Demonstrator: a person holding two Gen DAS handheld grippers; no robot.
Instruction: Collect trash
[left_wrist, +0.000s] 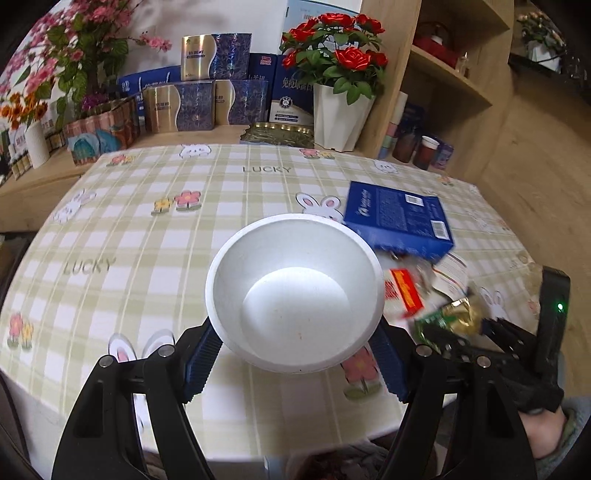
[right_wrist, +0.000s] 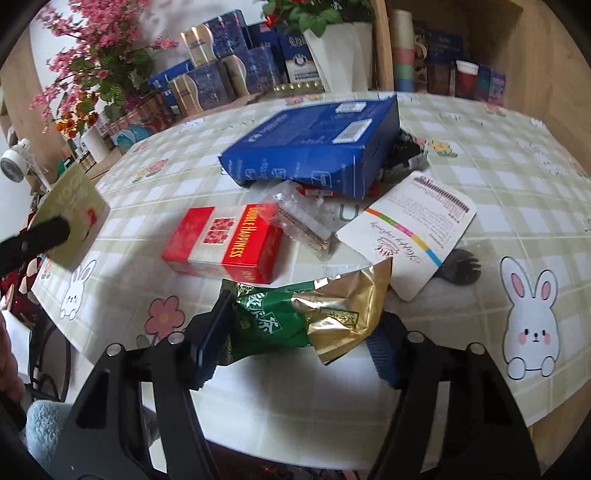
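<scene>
My left gripper (left_wrist: 295, 363) is shut on a white foam bowl (left_wrist: 295, 291), holding it empty over the table's near edge. My right gripper (right_wrist: 295, 347) has its jaws wide apart around a green and gold foil wrapper (right_wrist: 306, 317) lying on the table; the left pad touches it. The same wrapper shows in the left wrist view (left_wrist: 450, 317) beside the right gripper (left_wrist: 480, 328). Behind it lie a red cigarette pack (right_wrist: 229, 240), a clear plastic wrapper (right_wrist: 303, 218), a white printed card (right_wrist: 410, 229), a blue box (right_wrist: 317, 144) and a black plastic fork (right_wrist: 461, 266).
A checked tablecloth (left_wrist: 147, 229) with rabbits covers the table. Gift boxes (left_wrist: 207, 96), a potted red rose (left_wrist: 340, 92) and pink flowers (left_wrist: 74, 55) stand behind it. Wooden shelves (left_wrist: 454, 74) with cups are at the right. A greenish box (right_wrist: 70, 218) sits at the left edge.
</scene>
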